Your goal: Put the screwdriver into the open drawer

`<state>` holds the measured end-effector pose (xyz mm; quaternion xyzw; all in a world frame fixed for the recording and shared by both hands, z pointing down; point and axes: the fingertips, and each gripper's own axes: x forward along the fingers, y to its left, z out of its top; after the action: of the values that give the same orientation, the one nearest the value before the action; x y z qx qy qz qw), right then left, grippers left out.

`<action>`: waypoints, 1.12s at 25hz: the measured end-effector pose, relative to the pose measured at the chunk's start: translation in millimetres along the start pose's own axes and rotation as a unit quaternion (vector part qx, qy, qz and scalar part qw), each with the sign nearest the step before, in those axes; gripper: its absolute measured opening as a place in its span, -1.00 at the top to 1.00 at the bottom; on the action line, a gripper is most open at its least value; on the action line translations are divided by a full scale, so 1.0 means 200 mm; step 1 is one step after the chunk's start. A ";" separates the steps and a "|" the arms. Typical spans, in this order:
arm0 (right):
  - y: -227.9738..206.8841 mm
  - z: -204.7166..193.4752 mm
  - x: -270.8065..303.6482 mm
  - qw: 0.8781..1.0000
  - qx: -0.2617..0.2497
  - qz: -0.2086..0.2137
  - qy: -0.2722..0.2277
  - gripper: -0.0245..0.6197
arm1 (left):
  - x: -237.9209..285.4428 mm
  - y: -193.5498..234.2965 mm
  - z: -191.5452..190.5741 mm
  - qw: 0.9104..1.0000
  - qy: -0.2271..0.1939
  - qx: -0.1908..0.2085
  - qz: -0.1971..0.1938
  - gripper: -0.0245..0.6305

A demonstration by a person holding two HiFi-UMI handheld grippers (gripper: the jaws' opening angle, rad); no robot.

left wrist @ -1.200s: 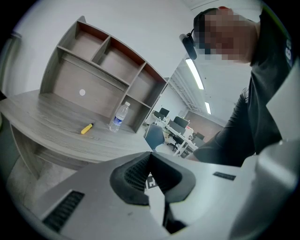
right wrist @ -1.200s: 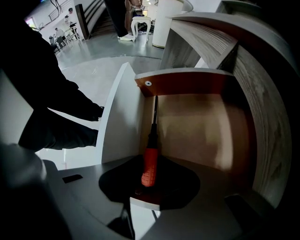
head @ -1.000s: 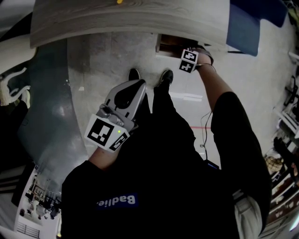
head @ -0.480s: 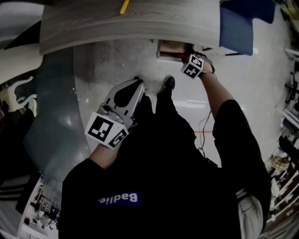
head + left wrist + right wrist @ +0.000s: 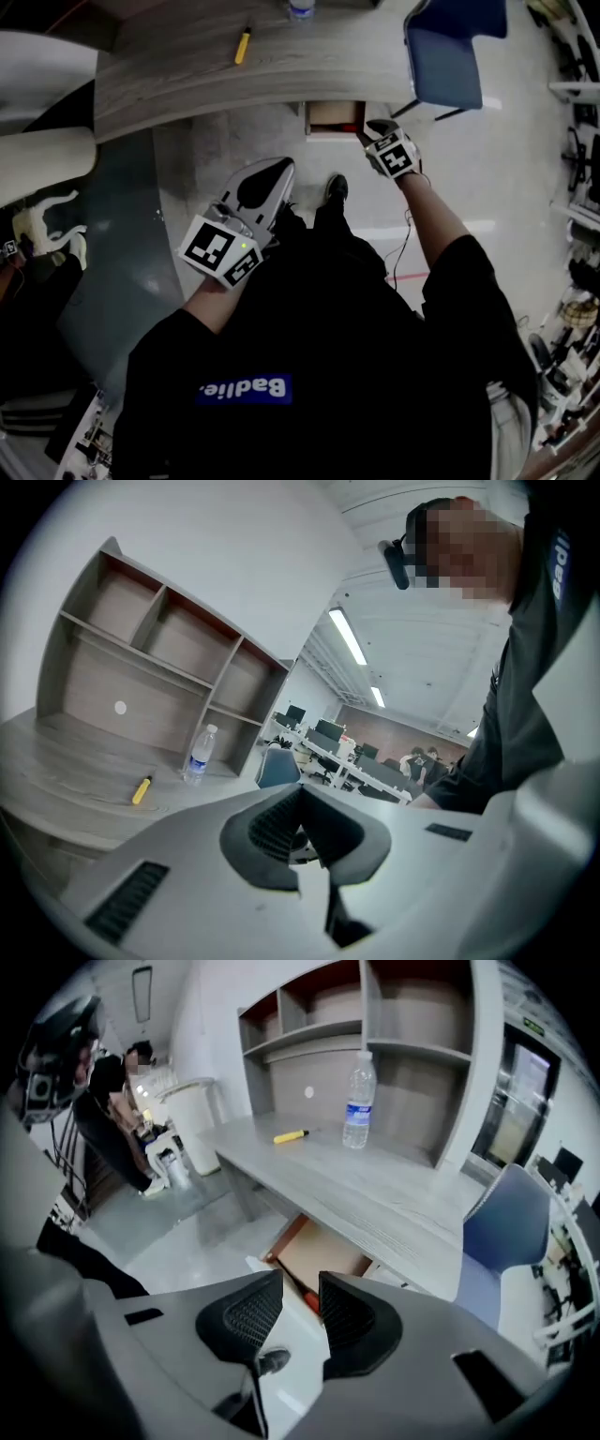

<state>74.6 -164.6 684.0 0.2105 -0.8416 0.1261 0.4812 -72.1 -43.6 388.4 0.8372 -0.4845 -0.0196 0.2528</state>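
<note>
Counter (image 5: 375,1194) | drawer (image 5: 330,1252) open | screwdriver (image 5: 308,1299) inside, handle at front | right hand-held gripper (image 5: 301,1279) apart, empty, just narrowing | left hand-held gripper (image 5: 300,789) closed

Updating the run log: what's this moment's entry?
screwdriver: in open drawer | right gripper: open, empty, jaws just closing slightly | left gripper: shut, empty

overhead plus two low, shared desk (image 5: 169,66)
</note>
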 end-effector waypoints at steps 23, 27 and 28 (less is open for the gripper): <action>0.41 0.57 -1.08 0.946 0.148 -0.014 -0.287 0.79 | 0.06 -0.31 0.20 0.992 0.003 0.048 -0.120 0.92; 0.45 0.63 -1.19 0.934 0.162 -0.006 -0.318 0.80 | 0.08 -0.34 0.19 0.990 0.008 0.042 -0.131 0.92; 0.45 0.64 -1.22 0.931 0.165 -0.004 -0.325 0.81 | 0.08 -0.35 0.18 0.990 0.009 0.041 -0.134 0.92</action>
<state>43.6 -81.7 407.3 0.3192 -0.9187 0.1858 0.1402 -18.1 -43.5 330.2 0.9045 -0.3661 -0.0259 0.2174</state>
